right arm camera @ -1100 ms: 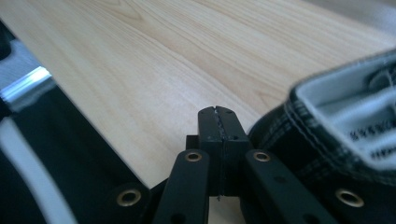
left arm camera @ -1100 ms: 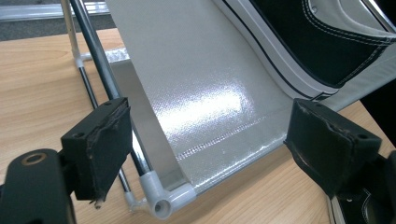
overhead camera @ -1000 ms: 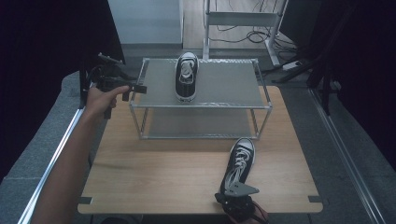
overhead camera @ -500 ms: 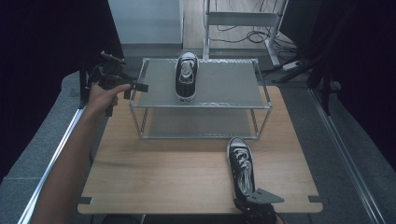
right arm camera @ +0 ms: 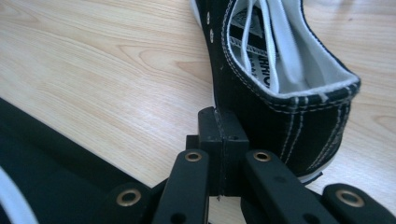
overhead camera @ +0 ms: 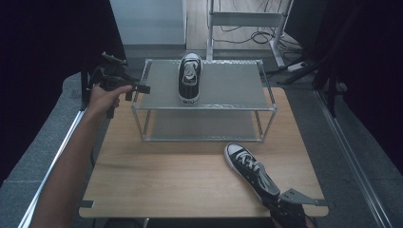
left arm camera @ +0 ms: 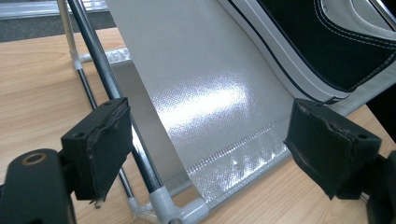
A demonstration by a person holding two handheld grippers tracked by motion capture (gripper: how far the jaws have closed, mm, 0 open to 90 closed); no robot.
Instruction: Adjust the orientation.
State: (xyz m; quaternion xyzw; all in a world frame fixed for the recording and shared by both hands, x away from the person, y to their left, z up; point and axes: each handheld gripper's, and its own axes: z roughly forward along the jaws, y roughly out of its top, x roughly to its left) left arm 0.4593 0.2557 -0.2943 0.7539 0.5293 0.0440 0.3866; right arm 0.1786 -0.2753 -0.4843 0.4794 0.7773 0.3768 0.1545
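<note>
Below, the right gripper [right arm camera: 219, 140], its pads pressed together, touches a black canvas sneaker [overhead camera: 251, 172] on grained wood; the left gripper [left arm camera: 210, 154] gapes beside the rack [overhead camera: 204, 107] of chrome tubing.

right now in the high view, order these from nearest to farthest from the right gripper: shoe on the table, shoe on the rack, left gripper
1. The shoe on the table, right beside the right gripper at the near right edge.
2. The shoe on the rack, on the top shelf, farther back.
3. The left gripper, at the rack's far left corner.
</note>
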